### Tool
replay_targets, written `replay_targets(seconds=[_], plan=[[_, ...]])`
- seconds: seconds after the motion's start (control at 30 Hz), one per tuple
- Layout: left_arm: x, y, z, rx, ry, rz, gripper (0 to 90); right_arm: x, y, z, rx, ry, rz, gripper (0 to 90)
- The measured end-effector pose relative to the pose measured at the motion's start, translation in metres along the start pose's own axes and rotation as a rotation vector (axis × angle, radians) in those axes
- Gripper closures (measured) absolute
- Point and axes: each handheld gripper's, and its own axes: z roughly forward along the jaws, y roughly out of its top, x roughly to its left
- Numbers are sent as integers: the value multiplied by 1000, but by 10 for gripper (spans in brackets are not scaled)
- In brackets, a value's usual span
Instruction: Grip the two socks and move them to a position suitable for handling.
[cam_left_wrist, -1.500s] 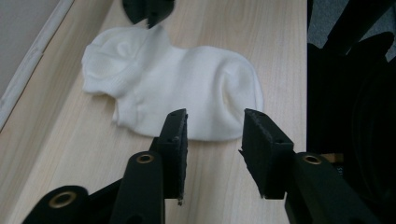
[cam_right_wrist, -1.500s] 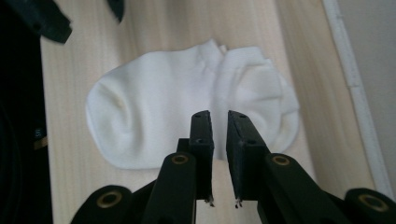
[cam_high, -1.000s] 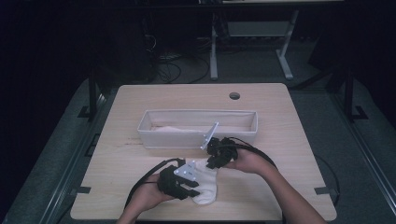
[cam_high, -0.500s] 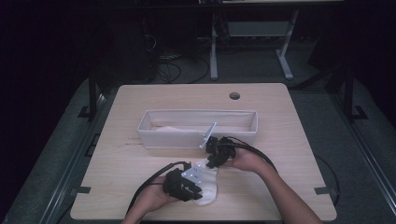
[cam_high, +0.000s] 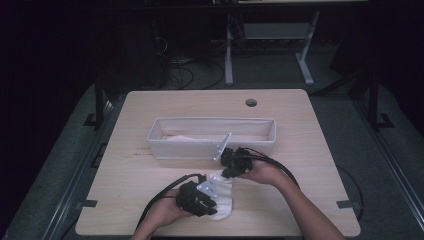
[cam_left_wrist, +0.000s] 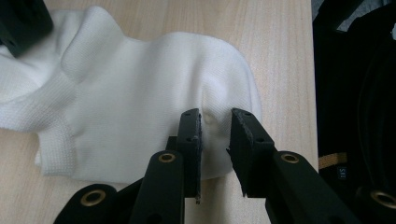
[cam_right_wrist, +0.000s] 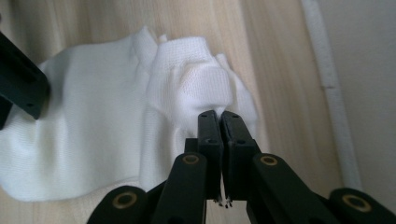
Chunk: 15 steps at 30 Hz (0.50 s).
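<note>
White sock (cam_left_wrist: 140, 107): lies crumpled on the tabletop (cam_high: 150, 110), between both tools.
Right hand-held gripper (cam_right_wrist: 219, 116): jaws pinched tight on the sock's bunched cuff.
Left hand-held gripper (cam_left_wrist: 215, 116): jaws slightly apart, straddling the sock's toe end.
Grey bin (cam_high: 165, 147): just beyond the right tool.

A white knitted sock (cam_high: 220, 200) lies crumpled on the pale wooden counter (cam_high: 310, 150), near its front edge. Its fabric is ribbed and bunched into soft folds. One end, a raised folded hump (cam_right_wrist: 201, 84), sits pinched between the right gripper's fingers (cam_right_wrist: 208, 126). The rounded opposite end (cam_left_wrist: 219, 79) lies flat just ahead of the left gripper's fingers (cam_left_wrist: 245, 128), a small pucker of cloth between them.
</note>
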Motion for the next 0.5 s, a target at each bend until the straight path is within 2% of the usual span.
replay_targets(seconds=[0.07, 0.2, 0.37, 0.5], plan=[[0, 0, 0, 2, 1, 2, 732, -1, -1, -5, -18, -9, 7, 872], [0, 1, 1, 8, -1, 5, 731, -5, -5, -9, -18, -28, 31, 874], [1, 3, 2, 10, -8, 6, 731, -10, -8, -2, 3, -31, 53, 874], [3, 2, 3, 11, -19, 2, 731, -12, -9, 5, 24, -34, 42, 872]])
